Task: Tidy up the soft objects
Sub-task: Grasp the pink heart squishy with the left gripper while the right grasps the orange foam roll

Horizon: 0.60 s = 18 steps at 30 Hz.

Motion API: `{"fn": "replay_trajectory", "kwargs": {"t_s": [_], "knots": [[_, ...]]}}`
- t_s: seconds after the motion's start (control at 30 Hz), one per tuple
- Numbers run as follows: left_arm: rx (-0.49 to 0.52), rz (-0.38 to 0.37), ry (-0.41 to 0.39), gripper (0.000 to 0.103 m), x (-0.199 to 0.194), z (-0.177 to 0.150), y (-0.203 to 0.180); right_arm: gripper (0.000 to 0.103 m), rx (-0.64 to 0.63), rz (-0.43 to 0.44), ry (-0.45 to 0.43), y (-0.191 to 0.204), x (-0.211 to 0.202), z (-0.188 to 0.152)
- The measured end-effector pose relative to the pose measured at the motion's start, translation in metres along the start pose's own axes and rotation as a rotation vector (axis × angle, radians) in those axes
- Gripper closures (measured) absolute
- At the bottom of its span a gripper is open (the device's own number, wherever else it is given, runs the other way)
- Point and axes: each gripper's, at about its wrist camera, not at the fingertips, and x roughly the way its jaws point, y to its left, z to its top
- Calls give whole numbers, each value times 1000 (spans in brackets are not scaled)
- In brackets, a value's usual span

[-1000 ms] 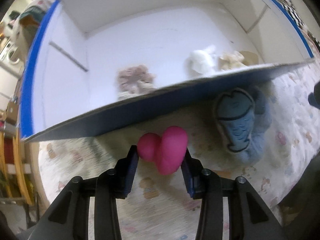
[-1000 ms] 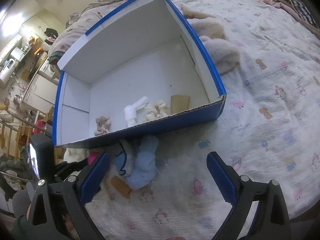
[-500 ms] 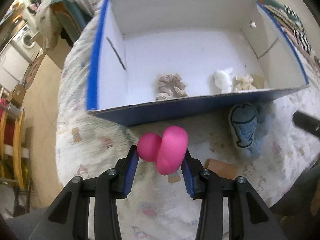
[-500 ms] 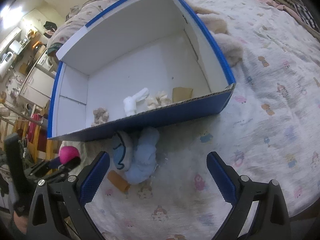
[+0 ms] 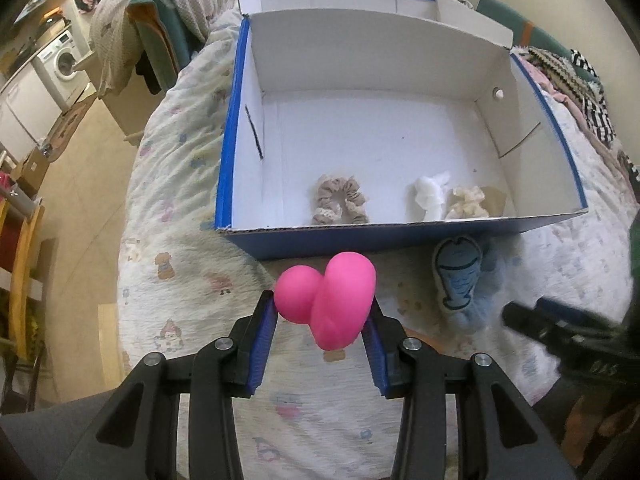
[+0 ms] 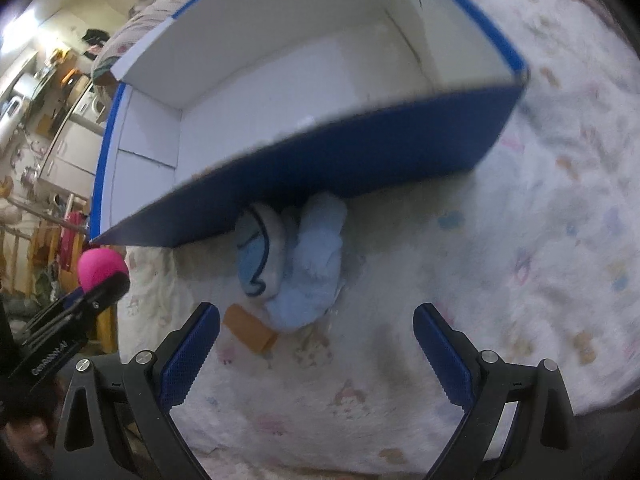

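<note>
Left tool (image 5: 323, 318): I have it clamped on the bright pink, smooth, two-lobed squishy toy (image 5: 334, 300); both blue pads press its sides, and it hangs off the bed, short of the box.
Right tool (image 6: 316, 350): jaws spread wide, nothing between them, tilted down at the bed.
Pale blue plush fish toy (image 6: 296, 268): straight ahead of my right tool, on the bed, pressed against the near wall of the box.
Blue-edged white cardboard box (image 5: 400, 236): beyond both tools, open top; a beige fabric scrunchie (image 5: 340, 204), a white soft piece (image 5: 430, 196) and a cream scrunchie (image 5: 468, 204) lie along its near wall inside.
Small tan cardboard tube (image 6: 250, 328): just ahead of my right tool's left finger, beside the plush.
How the pink toy handles: I judge it light and springy; it bulges above the pads, so it could pop out if I squeeze harder.
How the plush handles: light, floppy, not fragile, I think; fur should give grip.
Where I would hold: across the plush's thick blue body, not the flat fish face.
</note>
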Motion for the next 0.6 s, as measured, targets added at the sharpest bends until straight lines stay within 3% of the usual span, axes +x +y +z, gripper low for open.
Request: {"fn": "replay_trajectory", "kwargs": {"t_s": [0.2, 0.27, 0.37, 0.47, 0.6], "knots": [[6, -1, 4, 65, -5, 1, -2, 2, 163, 143, 75, -19, 12, -15], [-12, 0, 15, 65, -3, 2, 1, 24, 191, 179, 88, -22, 15, -16], [-37, -13, 26, 65, -2, 3, 6, 41, 213, 196, 101, -21, 19, -15], [-50, -20, 21, 65, -3, 4, 10, 50, 217, 200, 128, -13, 28, -18], [-65, -32, 20, 65, -5, 5, 13, 52, 221, 211, 180, 6, 50, -25]]}}
